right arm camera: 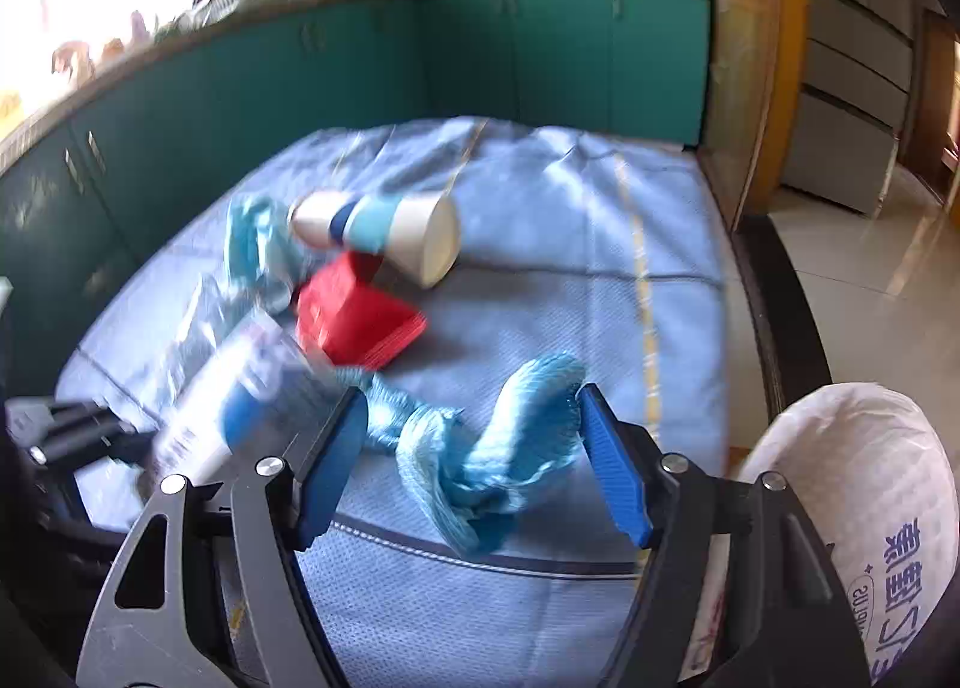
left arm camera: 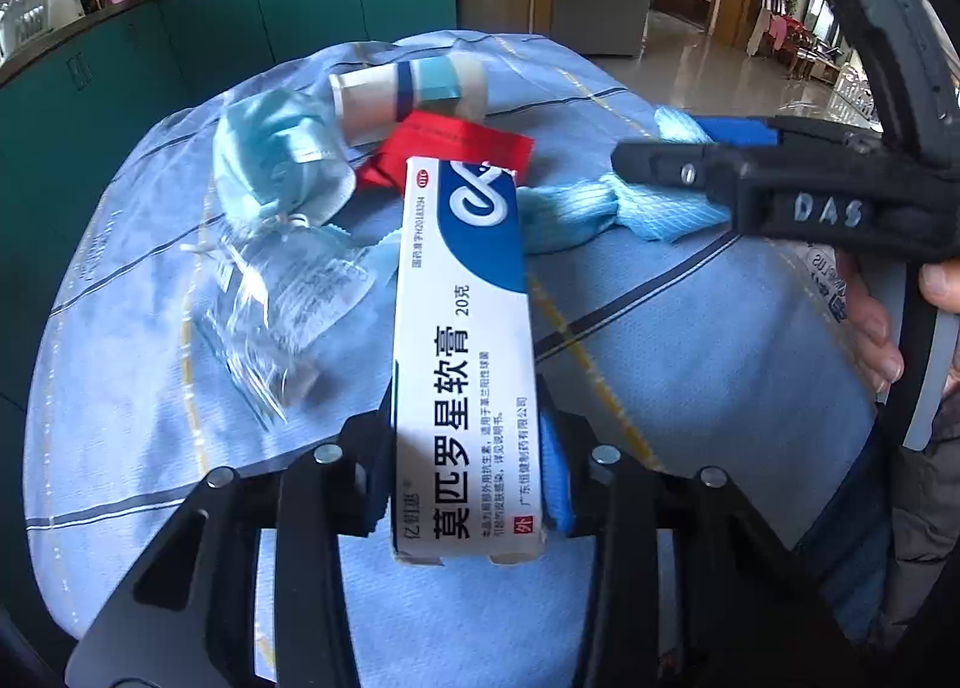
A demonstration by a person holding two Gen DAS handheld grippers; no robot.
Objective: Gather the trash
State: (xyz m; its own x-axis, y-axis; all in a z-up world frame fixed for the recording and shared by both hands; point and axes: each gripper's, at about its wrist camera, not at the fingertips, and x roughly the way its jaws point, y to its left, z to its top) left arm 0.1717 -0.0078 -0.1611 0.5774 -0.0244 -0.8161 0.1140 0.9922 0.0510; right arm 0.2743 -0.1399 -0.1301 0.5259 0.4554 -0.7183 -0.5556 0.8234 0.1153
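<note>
My left gripper (left arm camera: 465,472) is shut on a white and blue ointment box (left arm camera: 465,340) and holds it above the blue tablecloth (left arm camera: 690,376); the box shows blurred in the right wrist view (right arm camera: 252,394). My right gripper (right arm camera: 474,454) is open, its fingers either side of a crumpled light blue cloth (right arm camera: 480,448), which also shows in the left wrist view (left arm camera: 600,208) under the right gripper (left arm camera: 672,153). A paper cup (right arm camera: 384,232) lies on its side behind a red packet (right arm camera: 354,322). A crumpled face mask (left arm camera: 276,159) and clear plastic wrap (left arm camera: 282,304) lie at the left.
A white bag with blue print (right arm camera: 870,520) is at the right beside the table edge (right arm camera: 774,328). Teal cabinets (right arm camera: 540,51) run behind the table. Tiled floor (right arm camera: 870,268) lies to the right.
</note>
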